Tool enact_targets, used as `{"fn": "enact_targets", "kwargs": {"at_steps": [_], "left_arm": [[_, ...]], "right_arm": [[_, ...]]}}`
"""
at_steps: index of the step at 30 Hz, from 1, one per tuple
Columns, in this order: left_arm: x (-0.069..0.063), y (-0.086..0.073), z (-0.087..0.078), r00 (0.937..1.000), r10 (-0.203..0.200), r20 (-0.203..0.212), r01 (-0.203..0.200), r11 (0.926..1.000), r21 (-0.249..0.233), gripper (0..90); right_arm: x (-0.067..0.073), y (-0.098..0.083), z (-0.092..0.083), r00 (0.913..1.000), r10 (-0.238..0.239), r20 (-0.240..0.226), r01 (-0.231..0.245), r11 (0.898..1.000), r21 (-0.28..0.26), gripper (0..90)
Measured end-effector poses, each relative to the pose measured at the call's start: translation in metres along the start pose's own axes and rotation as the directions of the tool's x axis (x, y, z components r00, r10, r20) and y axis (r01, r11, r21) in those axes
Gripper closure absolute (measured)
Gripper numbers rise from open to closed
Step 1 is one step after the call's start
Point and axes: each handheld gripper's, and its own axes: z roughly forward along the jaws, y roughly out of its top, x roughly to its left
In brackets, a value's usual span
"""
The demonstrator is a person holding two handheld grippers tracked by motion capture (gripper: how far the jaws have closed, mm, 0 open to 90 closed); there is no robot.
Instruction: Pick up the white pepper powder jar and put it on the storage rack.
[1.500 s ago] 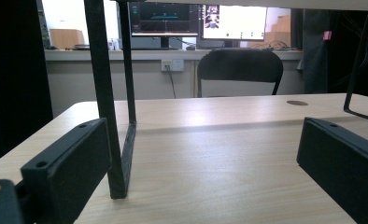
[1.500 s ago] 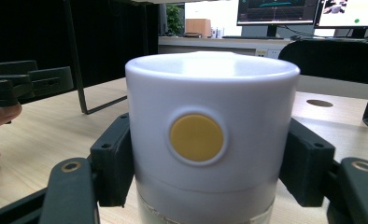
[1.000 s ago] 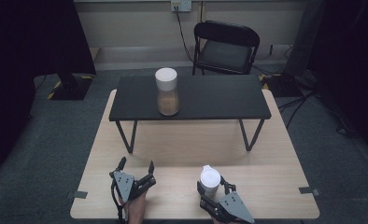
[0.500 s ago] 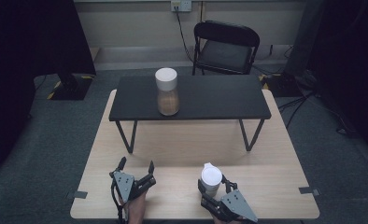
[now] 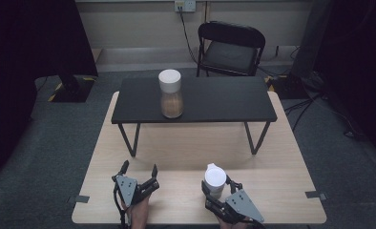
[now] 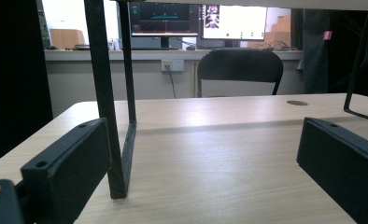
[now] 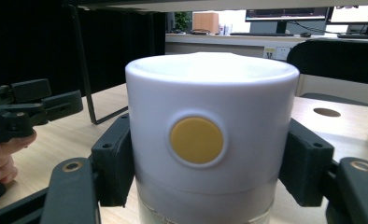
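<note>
My right gripper (image 5: 216, 185) is shut on a jar with a white lid (image 5: 215, 177) standing near the front edge of the light wooden table (image 5: 186, 152). In the right gripper view the lid (image 7: 210, 102) carries a round yellow button (image 7: 196, 140), with clear glass below it, and the gripper (image 7: 210, 161) presses a black jaw against each side. A second jar (image 5: 171, 93), with a white lid and brown contents, stands on the black raised shelf (image 5: 214, 100). My left gripper (image 5: 139, 169) rests open on the table at the front left, holding nothing (image 6: 201, 158).
The shelf's thin black leg (image 6: 108, 102) stands just ahead of my left gripper, toward its left jaw. A black folding chair (image 5: 231, 47) sits behind the table, and monitors (image 6: 198, 18) are on a desk by the far wall. In the right gripper view the left gripper (image 7: 28, 109) is at the left.
The right gripper and its jar have shifted very slightly to the right. The left gripper has stayed in place.
</note>
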Motion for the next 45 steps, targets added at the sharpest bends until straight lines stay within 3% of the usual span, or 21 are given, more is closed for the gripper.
{"fn": "enact_targets", "kwargs": {"at_steps": [10, 45], "left_arm": [[0.0, 0.0, 0.0, 1.0, 0.0, 0.0, 0.0, 1.0, 0.0, 2.7], [0.0, 0.0, 0.0, 1.0, 0.0, -0.002, 0.0, 1.0, 0.0, 2.9]], "right_arm": [[-0.007, 0.022, 0.005, 0.9995, -0.017, -0.025, 0.017, 1.0, 0.021, 30.1], [-0.03, 0.091, 0.033, 0.9955, -0.07, -0.064, 0.07, 0.998, -0.011, 30.1]]}}
